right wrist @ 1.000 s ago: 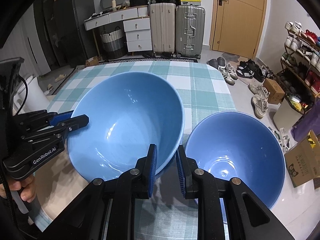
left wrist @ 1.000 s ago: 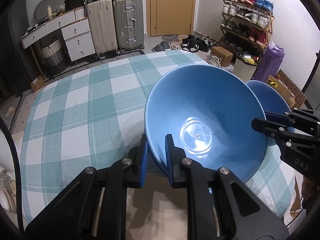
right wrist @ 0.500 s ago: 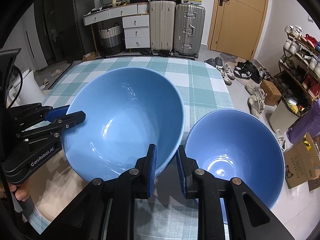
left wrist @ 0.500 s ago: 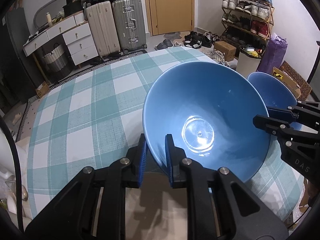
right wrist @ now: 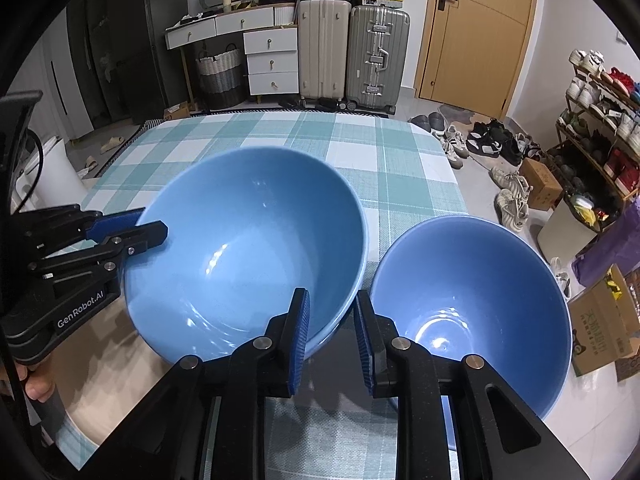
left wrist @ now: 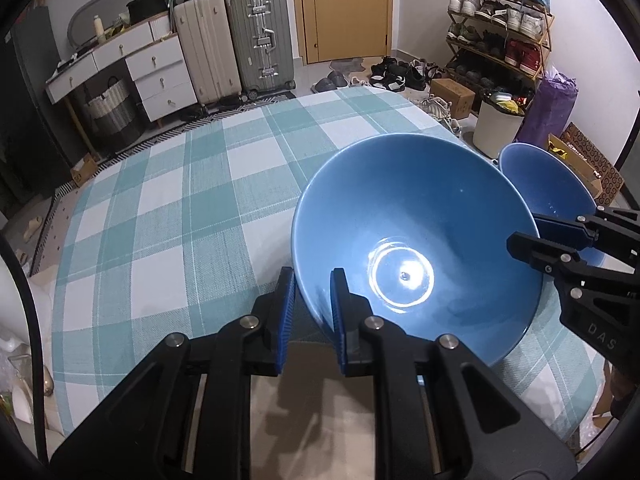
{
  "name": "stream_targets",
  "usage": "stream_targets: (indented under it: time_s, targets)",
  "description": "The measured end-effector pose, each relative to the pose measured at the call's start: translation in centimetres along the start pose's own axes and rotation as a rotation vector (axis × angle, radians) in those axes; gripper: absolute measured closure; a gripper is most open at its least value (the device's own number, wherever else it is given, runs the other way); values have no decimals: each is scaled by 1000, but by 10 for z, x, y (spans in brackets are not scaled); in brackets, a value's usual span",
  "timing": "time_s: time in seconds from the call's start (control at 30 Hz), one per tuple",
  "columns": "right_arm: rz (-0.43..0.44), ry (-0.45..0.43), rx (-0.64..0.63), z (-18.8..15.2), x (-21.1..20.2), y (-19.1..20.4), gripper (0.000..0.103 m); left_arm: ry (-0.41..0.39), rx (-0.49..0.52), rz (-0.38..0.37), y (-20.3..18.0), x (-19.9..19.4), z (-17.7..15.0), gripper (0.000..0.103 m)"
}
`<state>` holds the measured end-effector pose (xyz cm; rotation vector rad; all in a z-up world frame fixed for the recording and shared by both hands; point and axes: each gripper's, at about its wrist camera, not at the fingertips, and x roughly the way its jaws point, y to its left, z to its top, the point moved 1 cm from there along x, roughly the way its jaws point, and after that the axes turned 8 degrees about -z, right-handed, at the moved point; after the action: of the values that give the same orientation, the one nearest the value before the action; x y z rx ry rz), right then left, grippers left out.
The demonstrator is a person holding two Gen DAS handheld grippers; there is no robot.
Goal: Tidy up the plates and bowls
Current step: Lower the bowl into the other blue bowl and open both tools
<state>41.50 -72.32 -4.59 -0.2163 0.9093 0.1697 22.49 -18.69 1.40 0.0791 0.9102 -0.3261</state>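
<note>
A large blue bowl (left wrist: 416, 240) is held between both grippers above the checked tablecloth. My left gripper (left wrist: 312, 280) is shut on its near-left rim, one pad inside and one outside. My right gripper (right wrist: 332, 304) straddles the bowl's (right wrist: 244, 256) right rim, with a visible gap between the outer pad and the wall. A second, smaller blue bowl (right wrist: 472, 304) stands just right of it at the table's right edge; it also shows in the left wrist view (left wrist: 548, 188). The left gripper shows in the right wrist view (right wrist: 132, 228).
The table with a teal and white checked cloth (left wrist: 180, 208) stretches ahead. Beyond it stand suitcases (left wrist: 256, 44), a white drawer unit (left wrist: 160, 72), a shoe rack (left wrist: 496, 32) and a white bin (left wrist: 496, 128). A cardboard box (right wrist: 608, 320) sits on the floor at right.
Both grippers and the large bowl have lifted a little and shifted slightly; the table looks farther below. The grips look unchanged.
</note>
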Motion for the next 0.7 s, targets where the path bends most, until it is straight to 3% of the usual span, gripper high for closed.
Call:
stream_targets:
  time_s: [0.27,0.37,0.57,0.7]
  targets:
    - [9,5,3,0,0,-7,80,11,-38,-51,11,-2,0,88]
    - [23,5,3,0,-2,-6,75,10,-48,-77,13,-8,-1,83]
    - [31,-9,12,-2,-12,-10,60,-6,-101,-134,16,-26,-2,59]
    - [45,-33,38,-3,-26,-17,43,-18,-131,-170,16,-40,-4,28]
